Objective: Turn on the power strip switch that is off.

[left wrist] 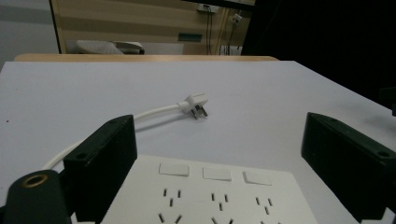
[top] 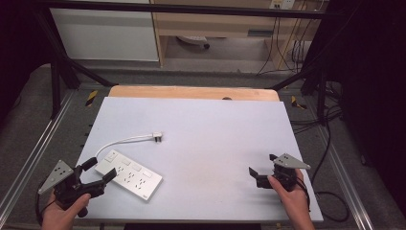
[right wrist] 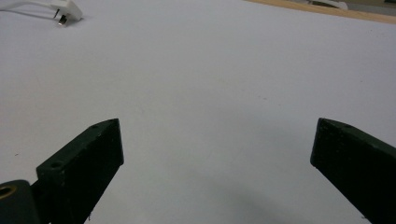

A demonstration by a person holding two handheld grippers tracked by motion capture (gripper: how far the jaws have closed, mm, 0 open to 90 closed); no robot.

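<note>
A white power strip (top: 129,175) (left wrist: 210,196) with several sockets lies flat at the near left of the white table top (top: 215,124). Its white cable (top: 119,142) curves away to a plug (top: 157,137) (left wrist: 196,103) (right wrist: 67,10) that lies on its side. My left gripper (top: 100,169) (left wrist: 218,126) is open, with one jaw on each side of the strip's near end and not pressing on it. At the near right my right gripper (top: 262,164) (right wrist: 217,123) stands open over bare table, with nothing between its fingers.
A wooden strip (top: 191,92) borders the table's far edge. A black metal frame (top: 62,72) surrounds the table, and loose cables (top: 330,143) hang at the right. Cabinets (top: 105,33) stand beyond.
</note>
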